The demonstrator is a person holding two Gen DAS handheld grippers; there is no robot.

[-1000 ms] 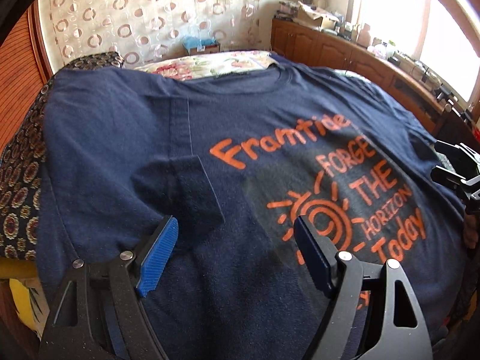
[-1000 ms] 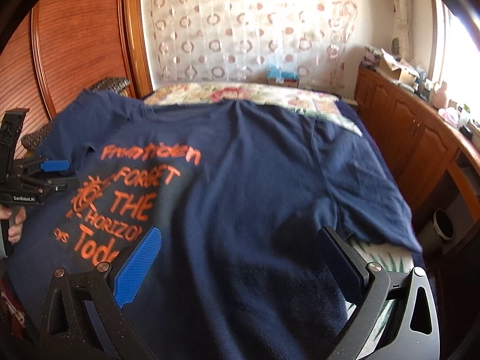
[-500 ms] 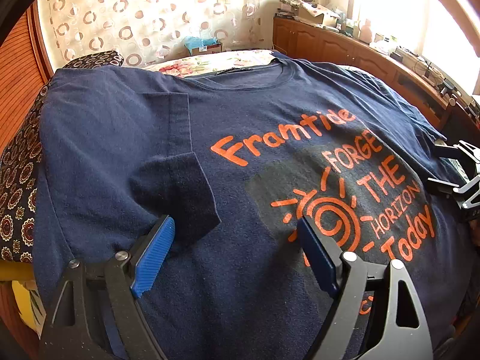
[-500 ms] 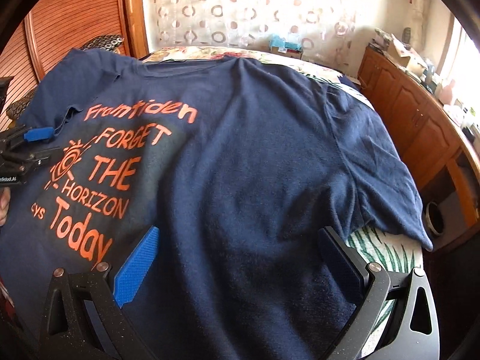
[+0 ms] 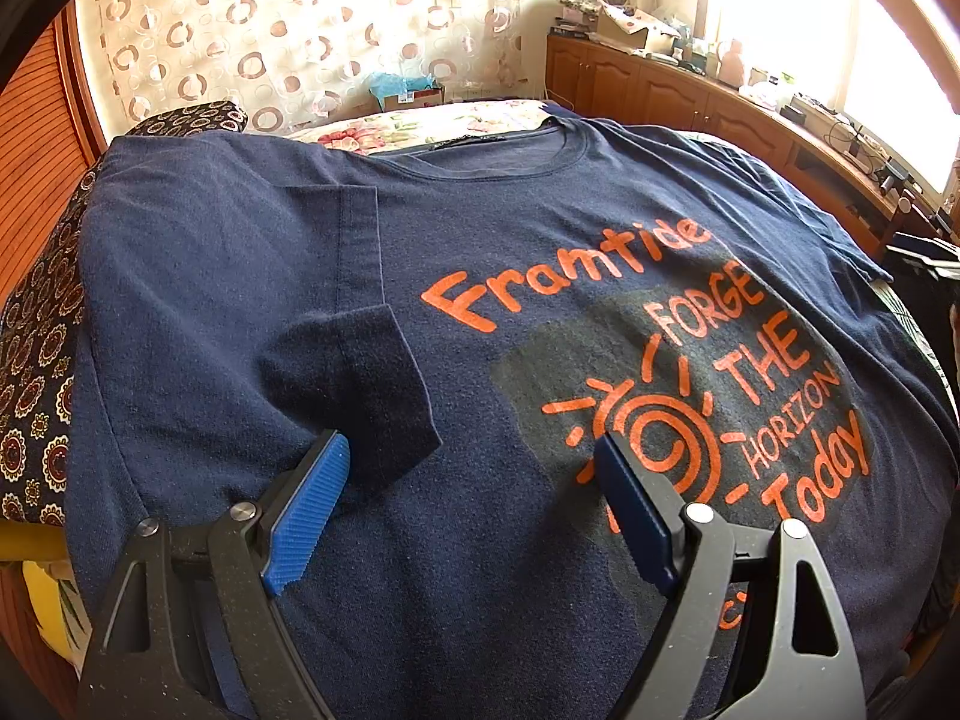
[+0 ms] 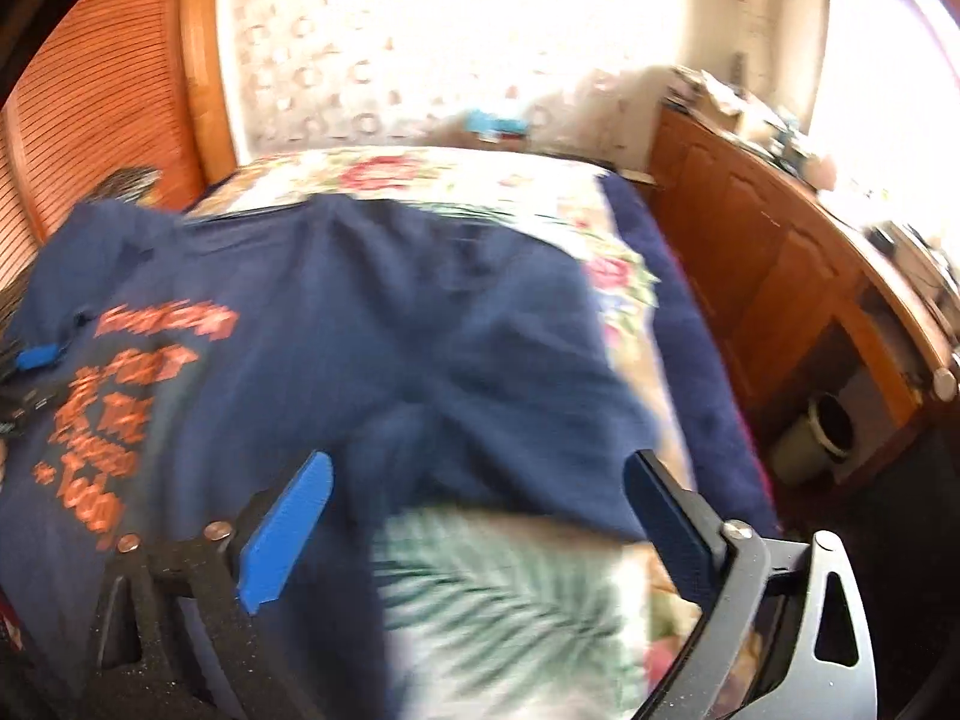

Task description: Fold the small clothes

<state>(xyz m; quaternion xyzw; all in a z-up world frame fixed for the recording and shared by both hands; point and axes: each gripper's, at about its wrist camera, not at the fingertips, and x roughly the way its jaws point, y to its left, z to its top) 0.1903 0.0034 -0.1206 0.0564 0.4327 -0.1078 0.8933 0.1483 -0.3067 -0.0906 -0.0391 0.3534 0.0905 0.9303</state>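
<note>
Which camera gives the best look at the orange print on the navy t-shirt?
The left wrist view: the orange print on the navy t-shirt is sharp, central and readable there. The right wrist view shows the print only at its left edge, motion-blurred and illegible.

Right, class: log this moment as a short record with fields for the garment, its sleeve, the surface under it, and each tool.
garment: navy T-shirt with orange print, spread face up
left sleeve: folded in over the chest
surface: floral bedspread, showing past the shirt's right edge
left tool: open, holding nothing, above the shirt beside the folded sleeve
right tool: open, holding nothing, over the shirt's right edge; view blurred
fold state: right side not yet folded
</note>
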